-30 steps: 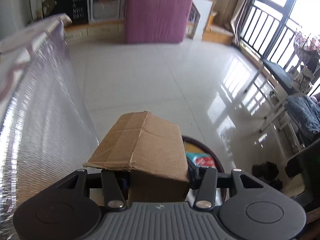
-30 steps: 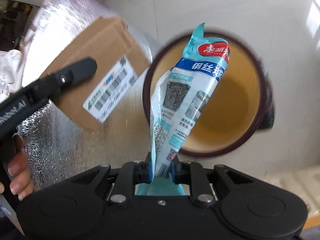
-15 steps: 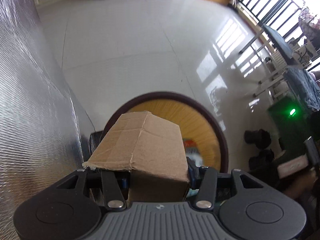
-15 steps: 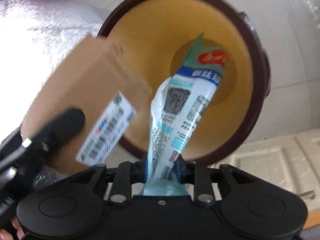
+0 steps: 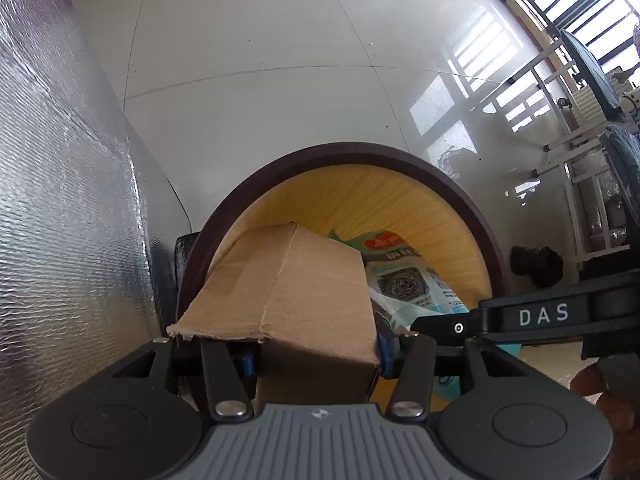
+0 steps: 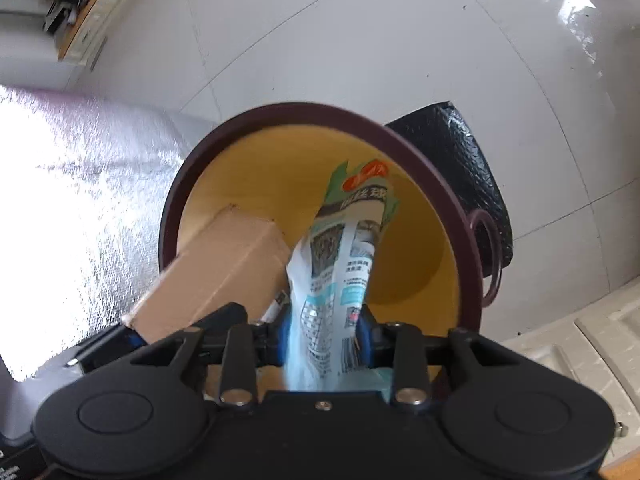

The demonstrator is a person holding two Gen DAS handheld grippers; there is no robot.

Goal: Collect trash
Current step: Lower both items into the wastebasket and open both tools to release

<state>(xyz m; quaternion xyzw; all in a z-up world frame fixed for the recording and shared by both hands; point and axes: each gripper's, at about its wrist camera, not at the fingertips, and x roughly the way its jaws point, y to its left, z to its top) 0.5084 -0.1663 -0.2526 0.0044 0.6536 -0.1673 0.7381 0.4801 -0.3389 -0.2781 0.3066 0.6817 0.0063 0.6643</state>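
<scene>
Left to right. Foil-covered surface [image 5: 60, 200] runs along the far left, just beside the bin, not over its mouth. Left gripper [image 5: 316, 354] is clamped on a cardboard box [image 5: 288, 280]; the box's long axis points forward and down along the fingers, its far end already past the dark rim of the round trash bin [image 5: 360, 152] and inside the yellow interior. Right of it, right gripper [image 6: 322, 344] pinches the lower end of a blue-white steel-wool scourer packet [image 6: 340, 256], which stands along the fingers with its red-and-green top pointing into the bin mouth. Box and packet sit side by side, touching or nearly so; cannot tell which. Both pieces of trash are directly over the opening, so the drop direction is straight ahead and down from each gripper; neither arm is clearly nearer. Likely next: let go of both. Risk: box corner near the left rim could catch. Black bag [image 6: 460, 168] with a ring handle hangs outside the bin's right wall, out of the way. Tiled floor [image 5: 260, 60] beyond.
</scene>
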